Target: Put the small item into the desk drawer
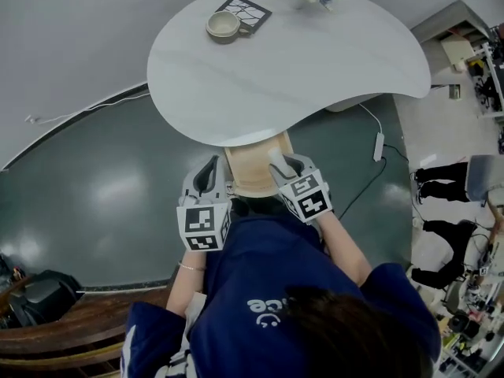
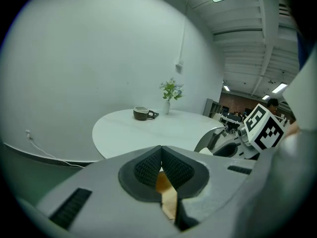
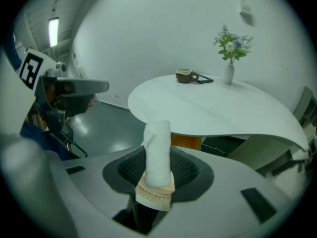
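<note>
right gripper view: the right gripper (image 3: 157,182) pinches the small item (image 3: 157,152), a white roll on a tan ribbed base, upright between its fingers. the left gripper (image 2: 161,171) has its fingers pressed together on nothing. the drawer (image 1: 250,170) stands open under the table (image 1: 315,61), and the item seems to be over it. lowering and release remain.

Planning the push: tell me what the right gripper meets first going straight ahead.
Probably the drawer under the tabletop, touched first by the white roll the right gripper holds; depth is unclear.
</note>
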